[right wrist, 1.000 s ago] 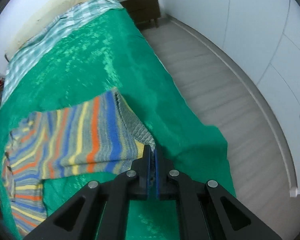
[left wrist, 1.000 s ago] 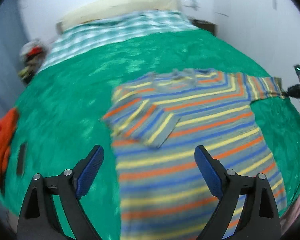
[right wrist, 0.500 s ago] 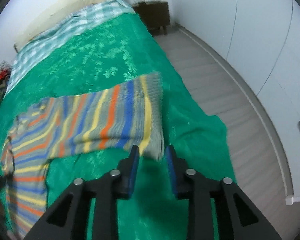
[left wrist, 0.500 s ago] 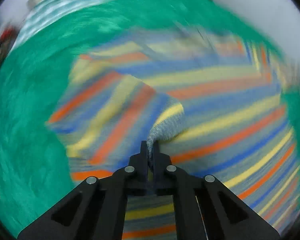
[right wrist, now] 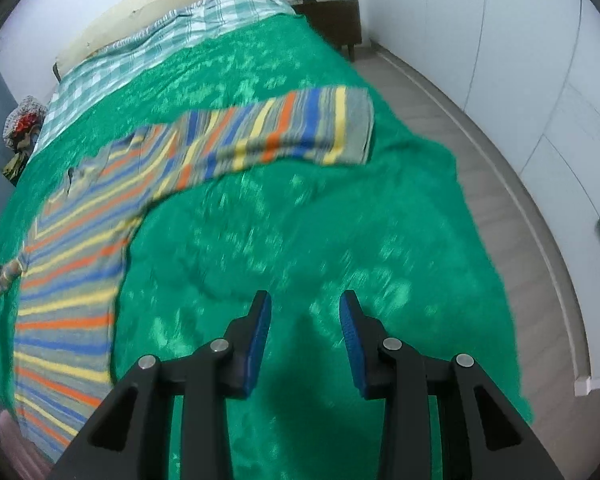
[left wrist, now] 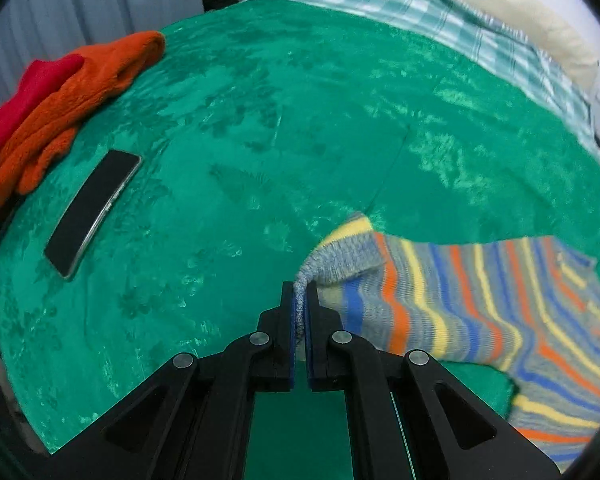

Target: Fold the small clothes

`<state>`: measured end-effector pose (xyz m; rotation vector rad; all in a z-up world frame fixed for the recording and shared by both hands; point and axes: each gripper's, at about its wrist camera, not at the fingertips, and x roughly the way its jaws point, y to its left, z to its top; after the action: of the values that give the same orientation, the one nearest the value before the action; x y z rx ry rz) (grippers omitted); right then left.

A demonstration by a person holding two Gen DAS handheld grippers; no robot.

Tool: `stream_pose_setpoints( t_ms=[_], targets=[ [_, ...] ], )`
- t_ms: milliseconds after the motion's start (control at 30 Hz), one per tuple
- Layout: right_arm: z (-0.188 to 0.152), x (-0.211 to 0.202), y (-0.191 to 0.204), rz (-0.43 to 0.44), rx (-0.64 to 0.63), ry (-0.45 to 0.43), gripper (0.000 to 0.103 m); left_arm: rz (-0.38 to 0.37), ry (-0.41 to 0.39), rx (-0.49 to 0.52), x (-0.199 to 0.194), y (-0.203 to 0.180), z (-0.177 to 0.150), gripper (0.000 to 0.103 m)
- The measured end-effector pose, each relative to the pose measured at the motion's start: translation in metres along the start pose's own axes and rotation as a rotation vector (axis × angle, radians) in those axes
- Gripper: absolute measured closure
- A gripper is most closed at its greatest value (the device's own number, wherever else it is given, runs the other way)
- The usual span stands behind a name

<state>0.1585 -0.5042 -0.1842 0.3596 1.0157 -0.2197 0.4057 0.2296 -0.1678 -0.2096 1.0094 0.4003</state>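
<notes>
A striped knit sweater (right wrist: 100, 240), in grey, blue, orange and yellow, lies on a green bedspread (right wrist: 300, 240). My left gripper (left wrist: 300, 292) is shut on the grey cuff of its left sleeve (left wrist: 340, 252), which stretches out to the left of the body. The sweater's right sleeve (right wrist: 292, 132) lies flat and spread out to the right in the right wrist view. My right gripper (right wrist: 305, 312) is open and empty, above bare bedspread well in front of that sleeve.
A black phone (left wrist: 92, 208) and a pile of orange and red clothes (left wrist: 52, 104) lie on the bed's left part. A checked sheet (right wrist: 160, 40) and pillow (right wrist: 160, 4) are at the head. The bed's right edge drops to a wooden floor (right wrist: 500, 168) by white wardrobes.
My left gripper closed on the folded-in left sleeve cuff and pulled it out to the left. My right gripper let go of the right sleeve cuff, opened and drew back.
</notes>
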Motion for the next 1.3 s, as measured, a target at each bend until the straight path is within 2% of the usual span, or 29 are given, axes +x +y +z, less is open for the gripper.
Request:
stream_pose_setpoints(
  t_ms=[167,233,267,300,333,367,400,433,500,567,667,733,800,833,867,900,933,1033,1067,1100,1167,1233,1300],
  targets=[
    [-0.017,-0.008,0.010,-0.022,-0.008,0.009,0.067,0.069,0.051,0.014,0.015,0.010,-0.009,0.102],
    [-0.021,-0.018,0.010,-0.030,-0.005,0.004,0.067,0.050,0.103,0.022,0.023,0.017,-0.012,0.098],
    [-0.023,-0.022,0.010,-0.034,-0.006,0.001,0.067,0.050,0.123,0.033,0.022,0.019,-0.014,0.090],
    [-0.025,-0.029,0.010,-0.039,-0.006,-0.004,0.067,0.063,0.117,0.043,0.015,0.022,-0.018,0.086],
    [-0.028,-0.034,0.010,-0.042,-0.005,-0.005,0.059,0.075,0.103,0.048,0.006,0.024,-0.022,0.062],
    [-0.031,-0.042,0.011,-0.037,-0.002,-0.007,0.051,0.058,0.078,0.057,-0.008,0.028,-0.028,0.049],
    [-0.035,-0.048,0.011,-0.026,0.001,-0.012,0.034,0.013,0.044,0.071,-0.025,0.031,-0.038,0.033],
    [-0.041,-0.053,0.013,-0.015,0.001,-0.018,0.027,-0.030,0.008,0.089,-0.043,0.034,-0.050,0.030],
    [-0.054,-0.059,0.018,0.009,-0.008,0.004,0.027,-0.093,-0.031,0.147,-0.078,0.034,-0.083,0.030],
    [-0.069,-0.056,0.030,0.060,-0.023,0.067,0.027,-0.212,-0.046,0.212,-0.114,0.025,-0.126,0.030],
    [-0.090,-0.057,0.075,0.150,-0.149,0.103,0.028,-0.384,-0.055,0.342,-0.155,-0.008,-0.188,0.030],
    [-0.103,-0.054,0.107,0.220,-0.228,0.120,0.033,-0.464,-0.034,0.435,-0.169,-0.035,-0.232,0.030],
    [-0.115,-0.042,0.125,0.293,-0.241,0.180,0.041,-0.484,0.030,0.513,-0.166,-0.056,-0.269,0.031],
    [-0.122,-0.033,0.128,0.318,-0.235,0.224,0.044,-0.462,0.083,0.557,-0.158,-0.063,-0.286,0.035],
    [-0.132,-0.019,0.129,0.309,-0.227,0.308,0.046,-0.408,0.154,0.606,-0.146,-0.068,-0.307,0.038],
    [-0.145,-0.008,0.125,0.253,-0.222,0.396,0.052,-0.360,0.161,0.644,-0.146,-0.067,-0.320,0.038],
    [-0.155,-0.006,0.121,0.219,-0.225,0.442,0.059,-0.342,0.134,0.669,-0.155,-0.063,-0.326,0.038],
    [-0.162,-0.027,0.112,0.175,-0.236,0.439,0.059,-0.302,0.138,0.707,-0.183,-0.060,-0.325,0.037],
    [-0.159,-0.038,0.111,0.157,-0.244,0.420,0.059,-0.310,0.100,0.709,-0.198,-0.058,-0.320,0.035],
    [-0.152,-0.049,0.114,0.155,-0.269,0.380,0.059,-0.321,0.051,0.713,-0.214,-0.060,-0.314,0.031],
    [-0.135,-0.068,0.126,0.179,-0.321,0.296,0.059,-0.333,-0.042,0.706,-0.236,-0.066,-0.301,0.016],
    [-0.108,-0.082,0.148,0.240,-0.349,0.205,0.057,-0.369,-0.129,0.676,-0.255,-0.075,-0.286,0.009],
    [-0.087,-0.083,0.168,0.295,-0.347,0.146,0.053,-0.396,-0.186,0.634,-0.259,-0.089,-0.277,0.008]
  ],
)
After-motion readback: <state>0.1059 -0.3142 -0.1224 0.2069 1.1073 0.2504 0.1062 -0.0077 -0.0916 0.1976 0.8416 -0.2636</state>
